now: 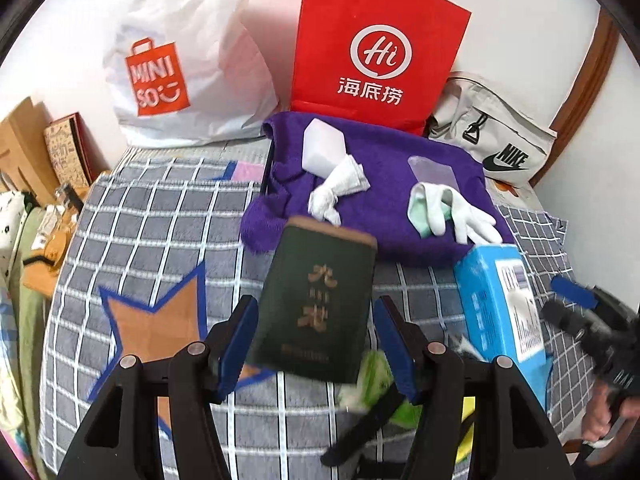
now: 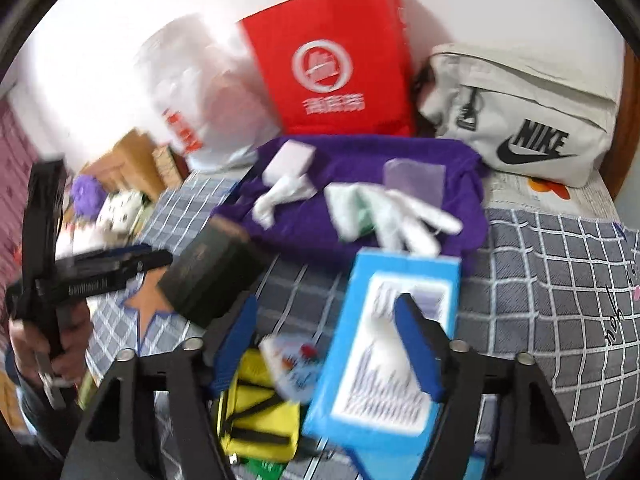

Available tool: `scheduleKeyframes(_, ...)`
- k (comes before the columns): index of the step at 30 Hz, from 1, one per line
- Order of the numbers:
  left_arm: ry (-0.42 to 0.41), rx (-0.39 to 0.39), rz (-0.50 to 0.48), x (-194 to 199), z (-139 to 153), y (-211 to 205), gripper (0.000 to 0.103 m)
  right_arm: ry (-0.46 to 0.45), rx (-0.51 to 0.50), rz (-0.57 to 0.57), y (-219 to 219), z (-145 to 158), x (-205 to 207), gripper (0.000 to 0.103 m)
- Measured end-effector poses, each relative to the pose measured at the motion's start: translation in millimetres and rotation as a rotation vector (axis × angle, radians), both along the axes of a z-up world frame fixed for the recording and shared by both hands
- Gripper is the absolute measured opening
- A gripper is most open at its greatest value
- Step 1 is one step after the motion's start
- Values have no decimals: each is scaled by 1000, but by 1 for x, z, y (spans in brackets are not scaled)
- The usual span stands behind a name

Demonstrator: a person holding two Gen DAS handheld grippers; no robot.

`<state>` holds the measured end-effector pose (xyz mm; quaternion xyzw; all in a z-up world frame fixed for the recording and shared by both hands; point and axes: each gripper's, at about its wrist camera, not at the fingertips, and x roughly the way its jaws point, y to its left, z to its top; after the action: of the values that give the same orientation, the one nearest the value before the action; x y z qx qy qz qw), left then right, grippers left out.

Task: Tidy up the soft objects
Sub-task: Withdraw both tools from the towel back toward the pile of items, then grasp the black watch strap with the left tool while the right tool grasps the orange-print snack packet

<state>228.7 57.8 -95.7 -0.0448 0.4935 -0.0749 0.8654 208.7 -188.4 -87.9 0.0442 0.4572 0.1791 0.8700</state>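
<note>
Checked grey bedspread (image 1: 132, 216) under everything, so we worked on a bed. Our left gripper (image 1: 316, 340) had its jaws clenched on a dark green box (image 1: 316, 300); the right gripper (image 2: 328, 344) gripped a light blue carton (image 2: 384, 344). White socks (image 1: 452, 212) lay on the purple towel (image 1: 384, 184) behind.

Left gripper (image 1: 316, 340) clamps dark green box (image 1: 316, 300) above checked blanket (image 1: 160, 216); purple towel (image 1: 372, 184) beyond carries white gloves (image 1: 460, 212).

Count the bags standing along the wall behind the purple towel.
3: a white Miniso bag on the left, a red paper bag in the middle, a grey Nike bag on the right. Others may be hidden.
</note>
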Motion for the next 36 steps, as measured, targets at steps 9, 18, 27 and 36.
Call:
scheduleKeyframes(9,6,-63,6,-37,-12,15,58,-14,-201,153,59,-30,-24,35)
scheduleKeyframes(18,14,-92,10,-46,-24,29,58,8,-410,143,77,-60,-13,5)
scheduleKeyframes(27,30,-86,7,-54,-32,24,58,-64,-113,74,41,-10,-46,3)
scheduleKeyframes(36,31,-30,-30,-78,-42,4,58,-46,42,63,7,4,-102,3)
